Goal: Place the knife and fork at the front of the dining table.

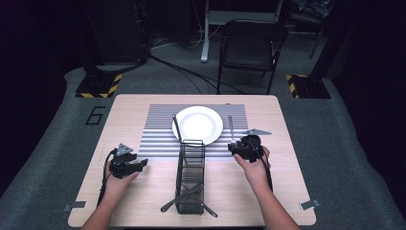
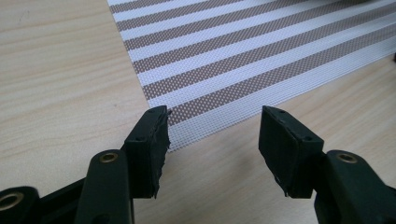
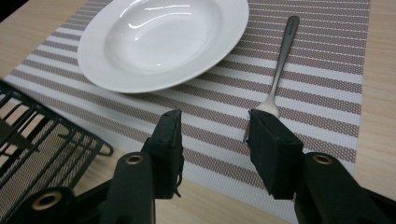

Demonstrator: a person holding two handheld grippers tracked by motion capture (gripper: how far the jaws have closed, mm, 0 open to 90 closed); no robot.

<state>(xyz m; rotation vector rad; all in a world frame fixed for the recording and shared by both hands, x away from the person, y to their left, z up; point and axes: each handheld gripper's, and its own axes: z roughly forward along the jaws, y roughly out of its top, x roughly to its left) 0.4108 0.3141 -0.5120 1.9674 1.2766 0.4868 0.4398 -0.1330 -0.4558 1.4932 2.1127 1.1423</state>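
Note:
A white plate [image 1: 197, 124] rests on a striped placemat [image 1: 158, 134] at the table's middle. A fork [image 1: 230, 128] lies on the mat to the right of the plate, tines toward me. My right gripper [image 1: 233, 146] hovers low over the mat's near right part, open and empty; in the right gripper view the fork [image 3: 281, 65] runs away from the tip of the right-hand jaw, which hides part of its head. My left gripper [image 1: 142, 164] is open at the table's left, its jaws over the corner of the placemat [image 2: 243, 56] with nothing between them.
A black wire basket [image 1: 181, 179] stands front centre with dark utensils [image 1: 184, 195] lying in it and poking out. A slim utensil [image 1: 176, 126] lies by the plate's left rim. Beyond the table stands a folding chair [image 1: 249, 48], with cables on the floor.

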